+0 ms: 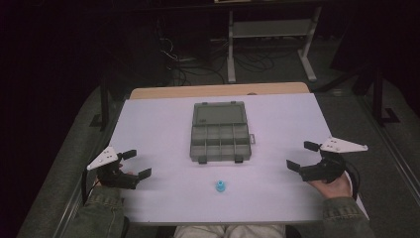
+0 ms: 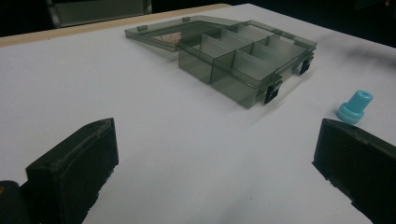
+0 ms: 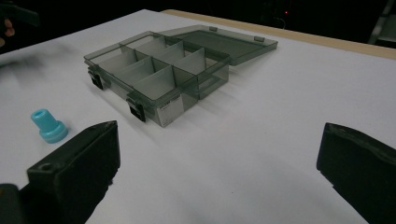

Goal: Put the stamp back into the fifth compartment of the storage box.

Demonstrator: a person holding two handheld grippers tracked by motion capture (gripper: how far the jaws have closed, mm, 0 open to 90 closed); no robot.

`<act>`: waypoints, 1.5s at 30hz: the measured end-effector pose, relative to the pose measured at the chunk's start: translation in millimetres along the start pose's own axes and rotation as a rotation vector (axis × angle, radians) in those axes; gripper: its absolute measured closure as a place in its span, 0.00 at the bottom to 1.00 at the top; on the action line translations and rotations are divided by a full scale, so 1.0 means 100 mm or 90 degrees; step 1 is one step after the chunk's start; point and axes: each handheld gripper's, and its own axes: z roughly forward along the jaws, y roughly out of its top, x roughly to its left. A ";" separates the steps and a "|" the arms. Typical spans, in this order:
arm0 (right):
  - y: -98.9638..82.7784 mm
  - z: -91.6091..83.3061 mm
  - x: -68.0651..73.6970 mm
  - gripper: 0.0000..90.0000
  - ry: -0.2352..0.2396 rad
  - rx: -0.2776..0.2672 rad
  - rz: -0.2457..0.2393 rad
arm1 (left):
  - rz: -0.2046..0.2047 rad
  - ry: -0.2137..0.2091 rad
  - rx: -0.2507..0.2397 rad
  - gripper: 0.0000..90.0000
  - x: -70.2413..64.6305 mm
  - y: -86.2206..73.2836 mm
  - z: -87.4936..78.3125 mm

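A smoky grey compartment box point(image 1: 219, 140) lies open in the middle of the white table, its lid point(image 1: 219, 114) folded flat behind it; the same box point(image 2: 243, 60) point(image 3: 159, 74) appears in both gripper views with its compartments looking empty. A small blue stepped plug point(image 1: 220, 187) point(image 2: 355, 107) point(image 3: 48, 125) stands upright in front of the box. My left gripper point(image 1: 137, 163) rests at the table's left side, open, nothing between its jaws. My right gripper point(image 1: 302, 155) rests at the right side, open and empty too.
The white table point(image 1: 163, 124) has a wooden strip point(image 1: 218, 90) along its far edge. Beyond it stand a white metal frame point(image 1: 270, 39) and loose cables on a dark floor. Bare table surface lies between each gripper and the box.
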 end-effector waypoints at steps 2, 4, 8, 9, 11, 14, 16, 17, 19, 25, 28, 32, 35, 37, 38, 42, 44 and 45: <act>0.00 0.00 0.01 0.00 0.002 0.003 -0.002 | 0.001 0.000 0.001 0.00 0.00 0.00 0.00; 0.00 0.01 0.01 0.00 0.004 0.006 -0.005 | 0.000 0.000 0.001 0.00 0.00 0.00 0.00; 0.00 0.02 0.02 0.00 0.005 0.011 -0.007 | 0.001 0.000 0.001 0.00 0.00 0.00 0.00; 0.00 0.02 0.03 0.00 0.006 0.011 -0.007 | 0.001 0.001 0.001 0.00 0.00 0.00 0.00; -0.01 0.02 0.03 0.00 0.008 0.014 -0.004 | 0.000 0.004 0.001 0.00 0.00 0.00 0.00; -0.01 0.04 0.06 0.00 0.010 0.025 -0.010 | 0.001 0.007 0.003 0.00 -0.01 0.00 -0.01; 0.00 0.05 0.09 0.00 0.013 0.029 -0.013 | 0.002 0.007 0.003 0.00 -0.01 0.00 0.00; 0.00 0.06 0.10 0.00 0.015 0.031 -0.014 | 0.003 0.006 0.004 0.00 -0.01 0.00 0.00; 0.01 0.07 0.10 0.00 0.017 0.033 -0.016 | 0.004 0.005 0.005 0.00 -0.01 0.00 0.00; 0.05 0.11 0.15 0.00 0.032 0.051 -0.029 | 0.002 0.003 0.008 0.00 0.00 -0.01 0.01; 0.07 0.13 0.17 0.00 0.039 0.054 -0.033 | 0.003 0.003 0.008 0.00 0.00 -0.01 0.01; 0.13 0.20 0.23 0.00 0.051 0.071 -0.051 | 0.002 0.004 0.010 0.00 -0.01 -0.01 0.01; 0.15 0.23 0.26 0.00 0.055 0.080 -0.061 | 0.002 0.004 0.009 0.00 0.00 -0.01 0.02; 0.16 0.24 0.28 0.00 0.058 0.081 -0.061 | 0.002 0.004 0.011 0.00 0.00 -0.01 0.02; 0.19 0.25 0.29 0.00 0.061 0.081 -0.065 | 0.003 0.004 0.011 0.00 -0.01 -0.01 0.02; 0.23 0.28 0.32 0.00 0.068 0.084 -0.074 | 0.003 0.005 0.011 0.00 -0.01 -0.01 0.02; 0.26 0.29 0.34 0.00 0.072 0.086 -0.078 | 0.003 0.005 0.011 0.00 -0.01 -0.01 0.02; 0.26 0.29 0.34 0.00 0.072 0.086 -0.078 | 0.003 0.005 0.011 0.00 -0.01 -0.01 0.02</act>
